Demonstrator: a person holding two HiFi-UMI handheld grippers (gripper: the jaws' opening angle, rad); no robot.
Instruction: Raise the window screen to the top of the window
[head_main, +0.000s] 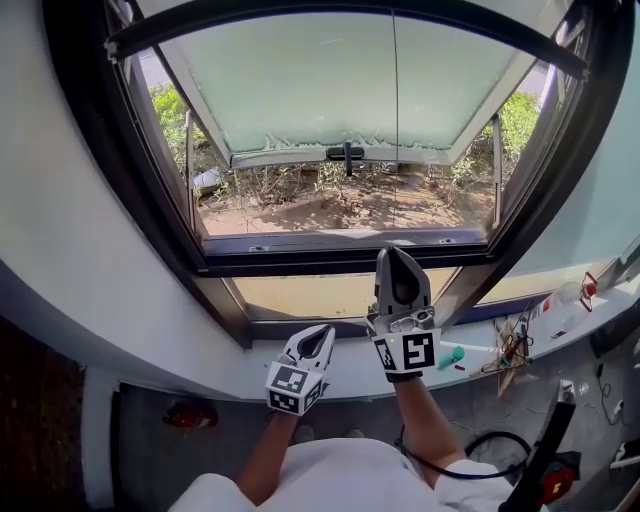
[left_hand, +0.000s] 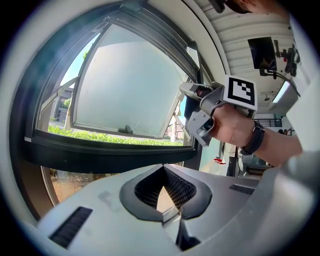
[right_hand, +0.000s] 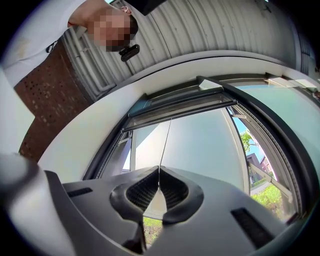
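At the dark screen bar (head_main: 290, 252), right gripper (head_main: 387, 252) pinches cord (head_main: 394, 120); left gripper (head_main: 323, 332) closed, empty.

- window frame (head_main: 340, 255): dark and smooth with a dull sheen; whether metal or plastic cannot be told.
- pane (head_main: 330, 80): frosted, milky glass, matt.
- cord (right_hand: 165, 142): thin and smooth.
- left gripper (head_main: 316, 338) and right gripper (head_main: 393, 262): grey moulded plastic, matt and smooth; the pads (left_hand: 180, 189) are black, finely ribbed and rubbery-looking.
- marker cube (head_main: 410, 352): matt white with black printed squares.
- sill (head_main: 190, 345): white, smooth.
- ceiling (right_hand: 210, 30): pale ribbed sheet.
- shirt (head_main: 340, 480): white cloth.
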